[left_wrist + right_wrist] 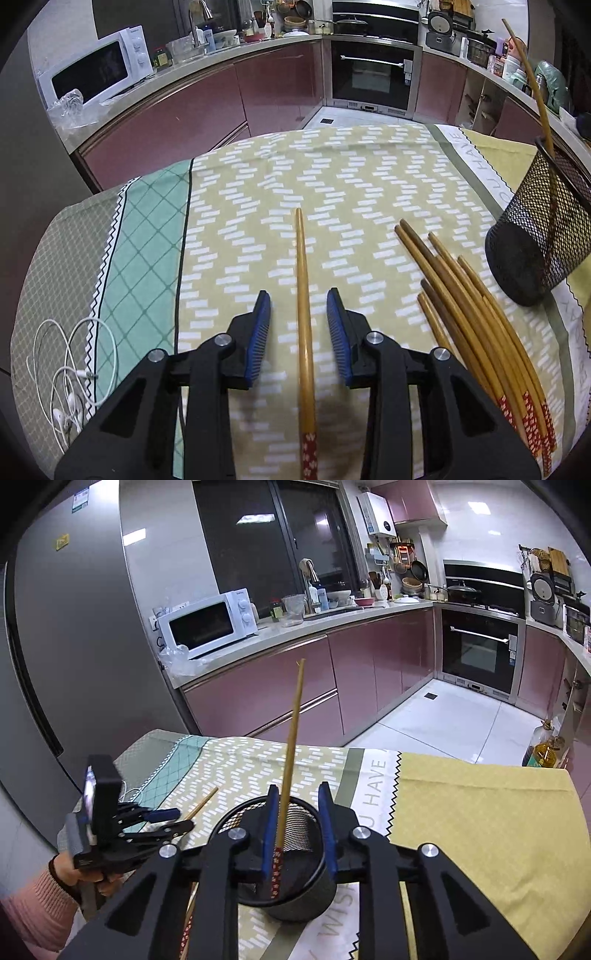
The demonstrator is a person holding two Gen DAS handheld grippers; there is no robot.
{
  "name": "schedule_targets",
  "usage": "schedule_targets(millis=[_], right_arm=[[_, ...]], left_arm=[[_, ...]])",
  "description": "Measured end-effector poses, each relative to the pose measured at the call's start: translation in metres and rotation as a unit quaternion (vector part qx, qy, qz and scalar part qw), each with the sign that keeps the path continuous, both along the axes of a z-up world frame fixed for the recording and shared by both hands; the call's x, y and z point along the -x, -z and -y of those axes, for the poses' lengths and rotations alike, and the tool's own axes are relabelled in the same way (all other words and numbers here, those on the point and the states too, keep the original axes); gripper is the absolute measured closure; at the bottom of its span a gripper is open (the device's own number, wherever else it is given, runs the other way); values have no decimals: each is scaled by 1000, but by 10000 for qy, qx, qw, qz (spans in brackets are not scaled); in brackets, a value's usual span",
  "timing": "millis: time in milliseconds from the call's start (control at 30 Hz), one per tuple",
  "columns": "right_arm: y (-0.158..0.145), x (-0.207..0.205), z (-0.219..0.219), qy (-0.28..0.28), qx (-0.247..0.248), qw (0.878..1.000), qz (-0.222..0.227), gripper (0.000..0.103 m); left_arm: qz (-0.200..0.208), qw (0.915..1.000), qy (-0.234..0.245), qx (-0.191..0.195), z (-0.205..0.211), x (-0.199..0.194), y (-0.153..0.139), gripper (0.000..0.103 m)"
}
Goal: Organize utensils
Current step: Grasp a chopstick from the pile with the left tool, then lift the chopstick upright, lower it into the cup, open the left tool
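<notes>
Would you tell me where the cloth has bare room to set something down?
Free: the patterned stretch beyond the single chopstick, and the plain yellow cloth right of the mesh holder. Crowded: the chopstick pile beside the holder, and the earphones at the left edge.

A kitchen with pink glossy cabinets [373,664] running under a pale worktop [280,627] along the far wall and turning at the right corner. A white microwave [208,624] stands at the left end of it, near a tall grey refrigerator [74,627]. A dark window [273,542] sits above the sink faucet [306,572]. A built-in black oven [480,650] is at far right under a range hood [484,576]. White floor tiles [443,716] reflect ceiling light. A white water heater [378,515] hangs high on the wall.
</notes>
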State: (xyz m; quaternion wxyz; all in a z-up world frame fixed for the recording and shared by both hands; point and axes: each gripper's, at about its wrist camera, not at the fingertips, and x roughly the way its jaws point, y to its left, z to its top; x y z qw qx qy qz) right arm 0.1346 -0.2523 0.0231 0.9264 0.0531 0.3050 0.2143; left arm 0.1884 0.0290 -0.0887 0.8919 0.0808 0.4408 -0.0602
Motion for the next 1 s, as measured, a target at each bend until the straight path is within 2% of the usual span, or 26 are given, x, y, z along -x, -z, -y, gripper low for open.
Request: schedule_targets(millis=[67,133,200,300,467,667,833,1000], right_arm=[[-1,4,0,-18,-26,10000,22,81],[-1,9,0,-51,-72,10000,40,80],[-1,13,0,-92,-97,9999,46,78],[-1,20,0,-142,-110,9998,39,77],[2,31,2,-199,-185,9996,19,77],[13,38,5,-245,-271,9993,-110,76],[22,42,5,-273,-356,9987,-248,76],[27,49,8,-305,-430,9982,-279,71]], left_arm=[[-19,10000,19,15,2,-3,0,80],[-24,10000,57,48,5,-5,-1,91],[-26,10000,64,69,10,-7,-1,96],[4,10000,-15,74,13,-5,-2,96],[11,9993,3,377,11,6,-10,96],[394,9945,316,916,11,31,-57,96],[808,9860,634,1315,17,54,-102,96],[1186,9759,863,1619,19,71,-141,96]])
